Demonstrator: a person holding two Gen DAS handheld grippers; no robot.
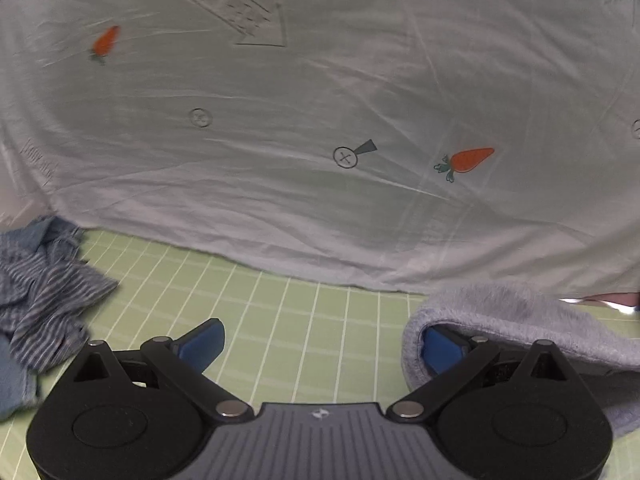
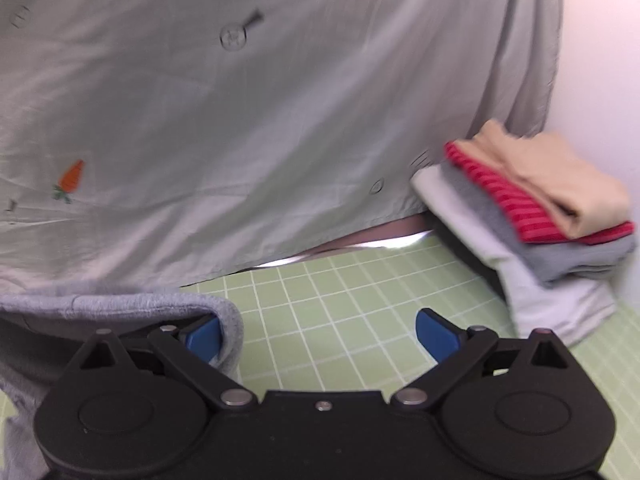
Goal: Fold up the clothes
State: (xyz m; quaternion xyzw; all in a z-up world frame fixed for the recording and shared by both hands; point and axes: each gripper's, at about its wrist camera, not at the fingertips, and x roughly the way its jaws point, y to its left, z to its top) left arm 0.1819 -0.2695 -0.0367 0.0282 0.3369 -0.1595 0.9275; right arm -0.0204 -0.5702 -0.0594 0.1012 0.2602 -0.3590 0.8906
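A grey fleece garment lies on the green grid mat. Its folded edge drapes over the right finger of my left gripper, whose jaws stand wide open. In the right wrist view the same grey garment covers the left finger of my right gripper, also wide open. Neither gripper is closed on the cloth. The rest of the garment is hidden below both cameras.
A crumpled blue striped garment lies at the left. A stack of folded clothes, tan and red on top, sits at the right by the wall. A white sheet with carrot prints hangs behind the mat.
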